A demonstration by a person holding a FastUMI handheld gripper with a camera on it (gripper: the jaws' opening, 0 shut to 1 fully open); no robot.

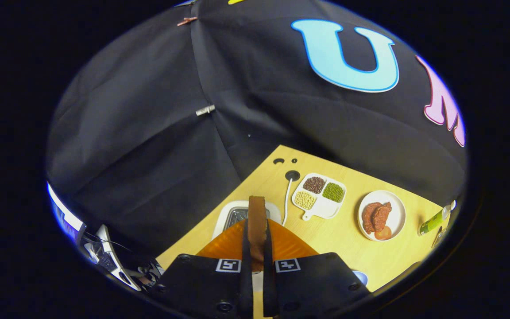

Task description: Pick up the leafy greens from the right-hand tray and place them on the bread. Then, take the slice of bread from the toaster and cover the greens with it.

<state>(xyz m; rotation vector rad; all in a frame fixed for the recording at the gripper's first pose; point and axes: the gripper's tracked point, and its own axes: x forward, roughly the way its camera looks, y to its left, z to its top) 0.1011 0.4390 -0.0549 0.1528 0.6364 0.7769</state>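
My gripper (257,239) is shut on a slice of bread (257,219), which stands on edge between the two fingers and sticks out ahead of them. I hold it high above the wooden table (348,248). Straight beneath the slice sits the white toaster (230,215), its slot partly hidden by the bread and my fingers.
A white power cord (287,197) runs from the toaster to a table hole. Beyond it lies a white divided tray (320,196) of beans, then a round white plate (382,215) with meat and a tomato slice. A green bottle (435,219) lies at the table's far right.
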